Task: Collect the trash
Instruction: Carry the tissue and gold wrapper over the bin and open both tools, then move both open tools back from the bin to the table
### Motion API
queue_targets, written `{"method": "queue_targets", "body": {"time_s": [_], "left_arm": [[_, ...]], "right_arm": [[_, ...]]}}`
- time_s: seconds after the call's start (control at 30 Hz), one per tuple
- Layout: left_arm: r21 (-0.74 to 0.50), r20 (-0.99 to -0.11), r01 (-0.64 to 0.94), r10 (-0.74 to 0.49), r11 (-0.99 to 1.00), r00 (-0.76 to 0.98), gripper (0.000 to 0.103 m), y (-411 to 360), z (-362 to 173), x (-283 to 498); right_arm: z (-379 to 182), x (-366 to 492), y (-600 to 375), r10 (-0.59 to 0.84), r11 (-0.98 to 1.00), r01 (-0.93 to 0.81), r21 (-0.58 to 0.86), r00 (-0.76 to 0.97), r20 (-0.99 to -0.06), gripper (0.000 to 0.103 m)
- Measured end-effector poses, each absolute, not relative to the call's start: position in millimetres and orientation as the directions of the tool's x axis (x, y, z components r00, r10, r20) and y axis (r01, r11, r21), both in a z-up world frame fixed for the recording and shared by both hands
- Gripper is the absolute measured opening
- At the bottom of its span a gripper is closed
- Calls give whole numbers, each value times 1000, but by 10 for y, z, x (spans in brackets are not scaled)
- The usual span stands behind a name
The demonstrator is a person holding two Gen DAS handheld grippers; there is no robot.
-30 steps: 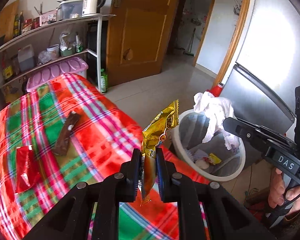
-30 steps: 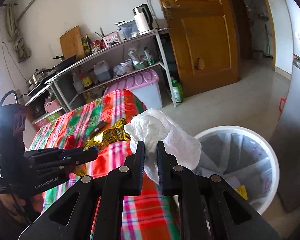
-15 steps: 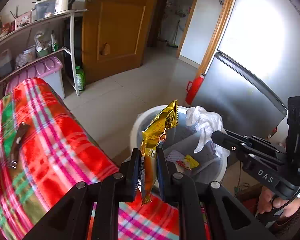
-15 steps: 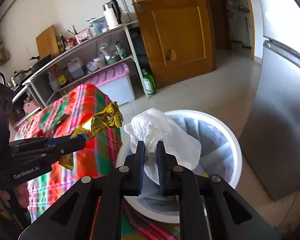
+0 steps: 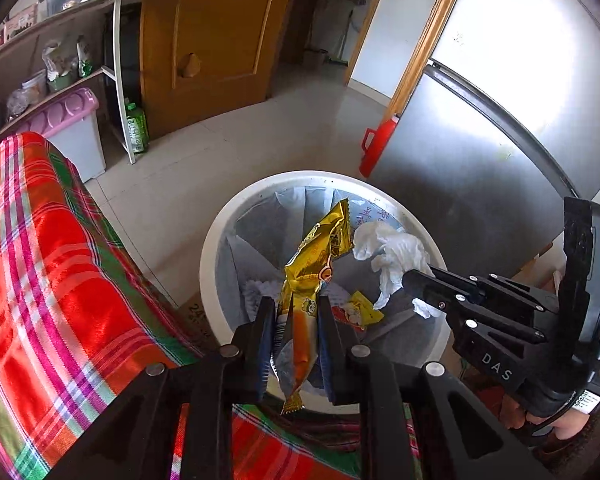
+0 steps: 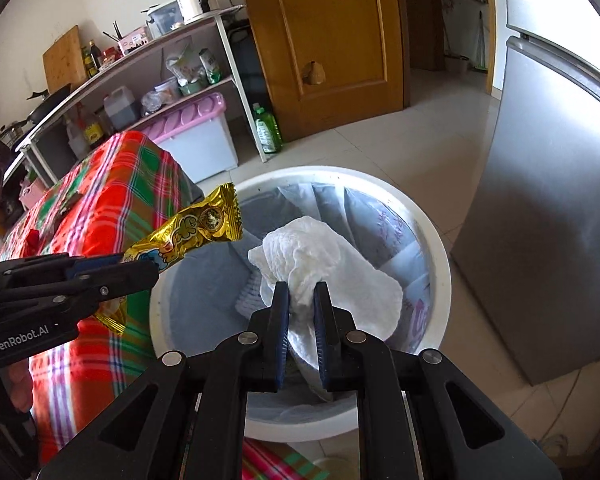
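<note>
The person is cut off but for a hand at the frame edge. The bin's contents are partly hidden by what is held above.

Left gripper: jaws have just been opening, now slightly parted, with the gold snack wrapper upright between them over the white bin; whether the pads press it cannot be told.

Right gripper: nearly closed, pinching a crumpled white tissue above the bin's mouth.

The plaid tablecloth edge lies just beside the bin; the grey refrigerator stands near its far side.
</note>
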State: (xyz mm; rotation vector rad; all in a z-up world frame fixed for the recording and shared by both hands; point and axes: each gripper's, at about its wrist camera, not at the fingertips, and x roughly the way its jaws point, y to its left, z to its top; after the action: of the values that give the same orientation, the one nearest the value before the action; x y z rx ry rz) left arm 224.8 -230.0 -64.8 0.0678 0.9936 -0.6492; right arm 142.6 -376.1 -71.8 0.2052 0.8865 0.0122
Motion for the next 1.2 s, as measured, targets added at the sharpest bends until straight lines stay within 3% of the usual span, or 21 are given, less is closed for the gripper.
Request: {"method": "queue_targets", "body": {"time_s": [0.13, 0.23, 0.27, 1.03, 1.2], "left_arm": [[-237, -797, 531, -475, 814, 373, 30, -2324, -682, 2269], [-238, -800, 526, -472, 817, 371, 39, -2331, -681, 2269], [-239, -798, 527, -474, 816, 372, 41, -2329, -680, 2268], [-233, -736, 487, -480, 842, 478, 48, -1846, -254, 2042], [-133, -717, 452, -400, 882, 570, 52, -1629, -94, 1900]], "right_arm": [[-754, 1438, -3775, 83, 982, 82, 170, 622, -778, 19], [-761, 1427, -3791, 69, 983, 89, 158, 620, -782, 38], [-761, 1423, -3797, 72, 983, 90, 161, 619, -782, 39], [-264, 1293, -3415, 84, 984, 53, 168, 696, -713, 41], [-149, 1304, -3182, 101, 986, 23, 166, 711, -696, 43]]}}
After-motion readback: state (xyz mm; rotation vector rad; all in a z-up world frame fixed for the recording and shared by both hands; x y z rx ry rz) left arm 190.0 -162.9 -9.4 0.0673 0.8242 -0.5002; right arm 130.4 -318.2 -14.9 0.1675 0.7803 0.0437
